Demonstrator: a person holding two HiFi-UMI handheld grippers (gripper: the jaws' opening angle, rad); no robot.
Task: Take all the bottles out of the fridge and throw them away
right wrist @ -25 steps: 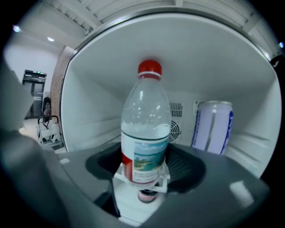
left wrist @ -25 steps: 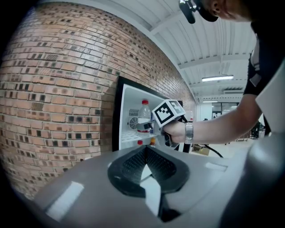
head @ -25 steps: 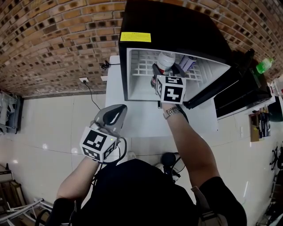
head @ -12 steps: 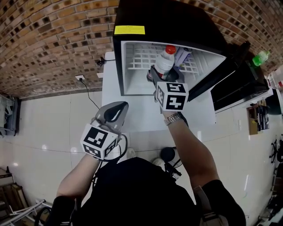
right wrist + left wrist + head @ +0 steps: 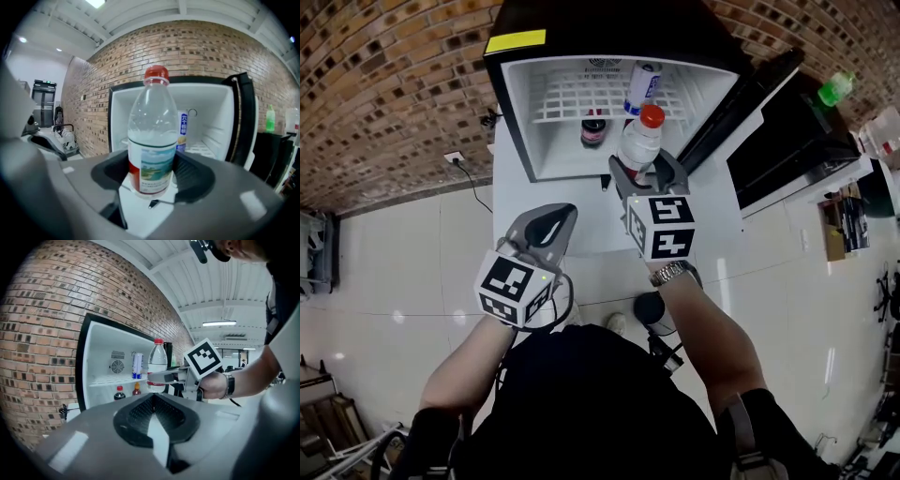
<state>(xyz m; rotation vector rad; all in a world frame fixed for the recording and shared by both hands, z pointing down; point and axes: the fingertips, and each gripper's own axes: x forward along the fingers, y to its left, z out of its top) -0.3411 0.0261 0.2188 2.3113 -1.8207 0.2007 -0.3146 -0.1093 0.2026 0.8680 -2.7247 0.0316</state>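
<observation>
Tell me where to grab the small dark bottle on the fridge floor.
Grip the dark bottle around its body just below the red cap, coming in level through the open front of the fridge. It stands upright under the wire shelf, which blocks a reach from above.

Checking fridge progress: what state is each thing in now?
Fridge: door open.
Water bottle: capped, upright, held.
Right gripper: shut on water bottle.
Left gripper: shut, empty.
Cola bottle: capped, upright in fridge.
Blue-white bottle: upright on shelf.
Orange-capped bottle: upright in fridge.
</observation>
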